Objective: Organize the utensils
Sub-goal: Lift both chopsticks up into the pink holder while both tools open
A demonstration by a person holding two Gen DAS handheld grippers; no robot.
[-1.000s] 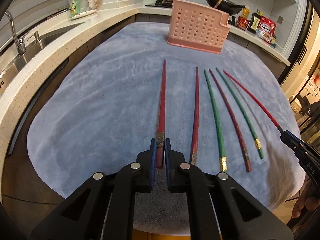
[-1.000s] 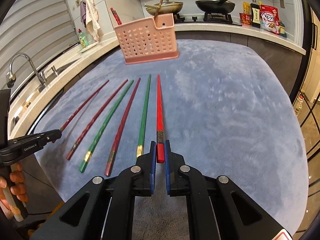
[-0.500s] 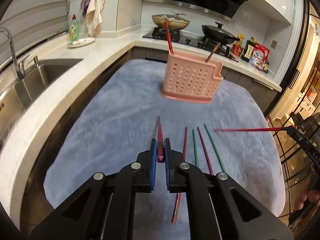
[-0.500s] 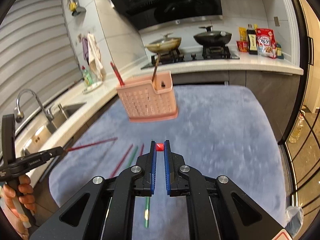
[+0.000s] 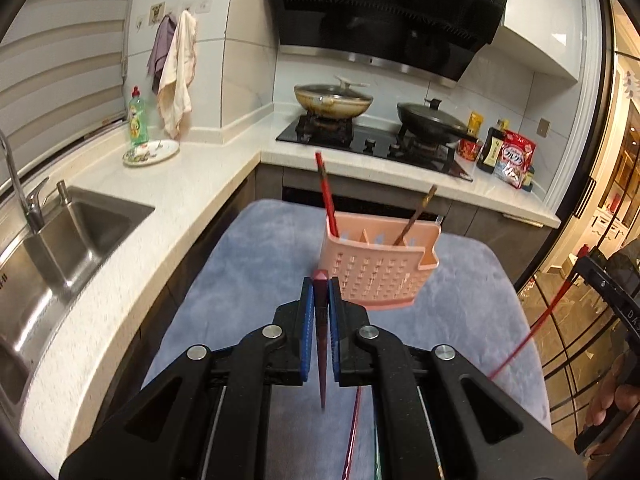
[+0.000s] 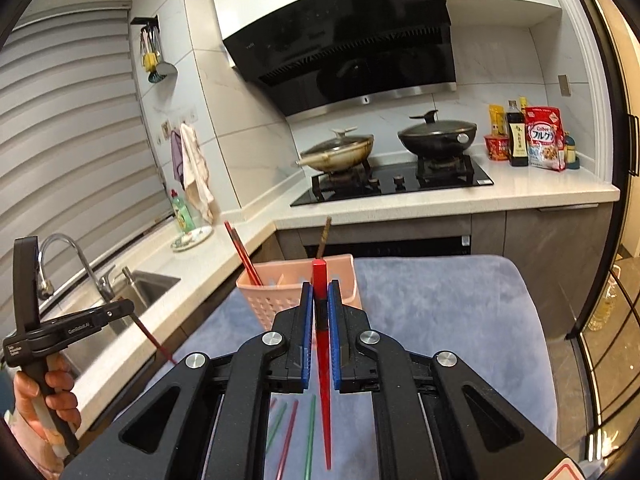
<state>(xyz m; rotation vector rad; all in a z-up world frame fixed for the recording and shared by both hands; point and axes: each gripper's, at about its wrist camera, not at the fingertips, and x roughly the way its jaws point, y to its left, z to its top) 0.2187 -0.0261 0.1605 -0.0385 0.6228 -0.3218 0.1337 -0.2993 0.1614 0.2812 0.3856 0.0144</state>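
Chopsticks are held in both grippers above a table covered with a blue-grey cloth [image 5: 256,264]. A dark red chopstick [image 5: 321,344] is pinched between the blue pads of the left gripper [image 5: 321,284], its blunt end showing just past the fingertips and its thin tip hanging down toward the camera. A bright red chopstick [image 6: 323,360] is clamped in the same manner by the right gripper [image 6: 321,286], the square end raised above the pads and the point directed downward. Both pairs of jaws are pressed tightly on their sticks. A pink perforated basket [image 5: 380,276] is seen on the cloth just beyond the left fingertips, divided into compartments; a red chopstick [image 5: 327,196] is leaned in its left compartment and a brown chopstick [image 5: 416,216] in one further right. In the right wrist view the same basket [image 6: 276,300] is partly hidden behind the gripper. Loose chopsticks [image 6: 290,436], red and green, are left lying on the cloth below the right gripper. The left gripper is also seen at the left edge of the right wrist view, carried in a hand [image 6: 48,400], and the right gripper at the right edge of the left wrist view. A sink [image 5: 72,240], a stove with two lidded pans [image 5: 332,100] and a range hood [image 5: 380,12] are seen behind.
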